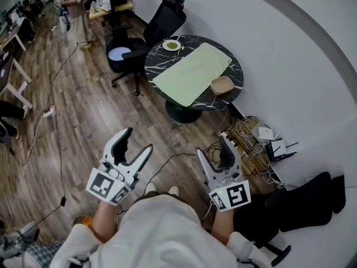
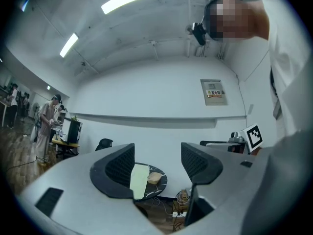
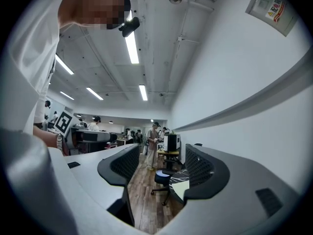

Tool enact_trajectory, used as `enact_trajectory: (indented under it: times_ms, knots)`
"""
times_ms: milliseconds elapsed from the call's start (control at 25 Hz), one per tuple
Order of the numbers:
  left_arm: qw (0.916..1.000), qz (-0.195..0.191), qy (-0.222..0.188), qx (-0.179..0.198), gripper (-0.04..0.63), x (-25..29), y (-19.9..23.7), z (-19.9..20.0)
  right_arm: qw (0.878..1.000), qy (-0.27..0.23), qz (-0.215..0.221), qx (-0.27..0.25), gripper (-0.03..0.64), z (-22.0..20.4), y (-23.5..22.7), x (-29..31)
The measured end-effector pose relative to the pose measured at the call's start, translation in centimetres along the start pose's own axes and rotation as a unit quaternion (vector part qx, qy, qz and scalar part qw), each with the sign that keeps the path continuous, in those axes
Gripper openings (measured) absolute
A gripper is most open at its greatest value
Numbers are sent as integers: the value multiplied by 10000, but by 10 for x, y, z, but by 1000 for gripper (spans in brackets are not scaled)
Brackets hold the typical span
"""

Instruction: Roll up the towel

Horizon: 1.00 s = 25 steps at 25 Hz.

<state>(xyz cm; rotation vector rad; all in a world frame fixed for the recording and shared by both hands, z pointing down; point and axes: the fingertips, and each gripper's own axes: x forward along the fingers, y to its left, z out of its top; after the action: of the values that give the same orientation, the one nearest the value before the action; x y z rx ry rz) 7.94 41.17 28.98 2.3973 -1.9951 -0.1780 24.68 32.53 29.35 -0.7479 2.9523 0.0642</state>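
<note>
A pale green towel (image 1: 192,73) lies spread flat across a round black marble table (image 1: 159,57), well ahead of me across the wooden floor. Both grippers are held near my body, far from the table. My left gripper (image 1: 139,140) is open with nothing between its jaws. The left gripper view frames the towel (image 2: 139,180) and table (image 2: 160,186) between the open left gripper (image 2: 157,153) jaws. My right gripper (image 1: 213,148) is also open and empty. In the right gripper view, a corner of the towel (image 3: 180,189) shows beside the open right gripper (image 3: 161,155).
A small tan box (image 1: 221,85) and a green plate (image 1: 172,45) sit on the table by the towel. A black office chair (image 1: 150,29) stands at its far left. Tangled cables and power strips (image 1: 248,141) lie by the white wall. A person (image 1: 72,10) stands far off.
</note>
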Motion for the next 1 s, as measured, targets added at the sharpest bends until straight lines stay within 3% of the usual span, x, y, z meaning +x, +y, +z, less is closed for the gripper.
enact_trajectory:
  times_ms: [560,1000]
  knots:
    - [9986,387,334,134,275,29,-17,-24,9998,139,-139,90,268,-25,-63,-20]
    - [9968,613,451,229,275,57,-3,-29,9992,24,-195,341,282,-39,-101,-1]
